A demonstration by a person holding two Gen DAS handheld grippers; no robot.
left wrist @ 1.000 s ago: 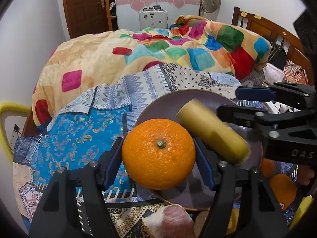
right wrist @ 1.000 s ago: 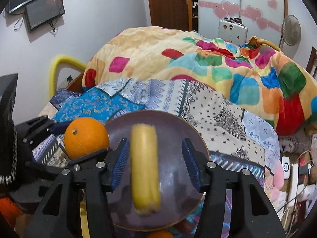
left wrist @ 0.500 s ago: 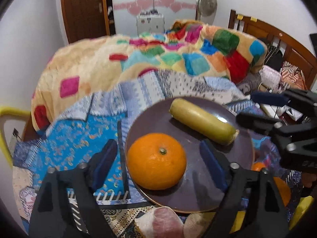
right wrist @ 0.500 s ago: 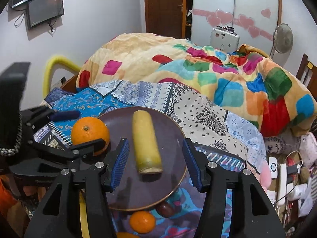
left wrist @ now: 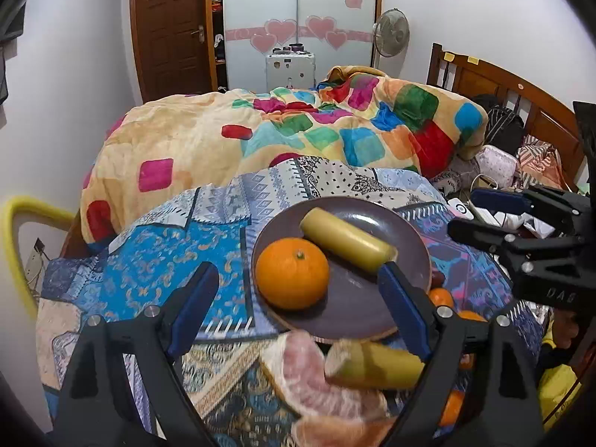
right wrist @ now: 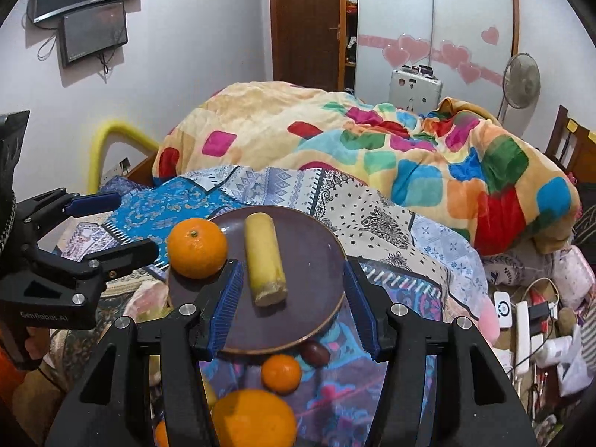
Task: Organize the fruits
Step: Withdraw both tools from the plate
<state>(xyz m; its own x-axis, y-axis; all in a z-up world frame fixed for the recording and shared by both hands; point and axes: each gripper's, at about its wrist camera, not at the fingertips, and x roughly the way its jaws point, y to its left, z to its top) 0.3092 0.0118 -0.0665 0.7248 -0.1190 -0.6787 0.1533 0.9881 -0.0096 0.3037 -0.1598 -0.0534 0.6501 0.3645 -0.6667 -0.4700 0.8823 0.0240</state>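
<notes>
We see the orange (left wrist: 292, 273) and a banana piece (left wrist: 348, 240) lying side by side on the brown plate (left wrist: 409, 234) on the bed. Our left gripper (left wrist: 298, 298) has just been opening and now gapes, nothing between its jaws. Our right gripper (right wrist: 290, 298) stands released too, empty above the plate's near rim.

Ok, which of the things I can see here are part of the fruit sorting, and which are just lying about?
Part of the job:
- plate
- orange on the plate
- banana piece on the plate
- loose small orange, big orange, dark fruit, peeled pomelo, second banana piece

Lying about:
- quilt
- fan
- wall screens
- chargers and cables
</notes>
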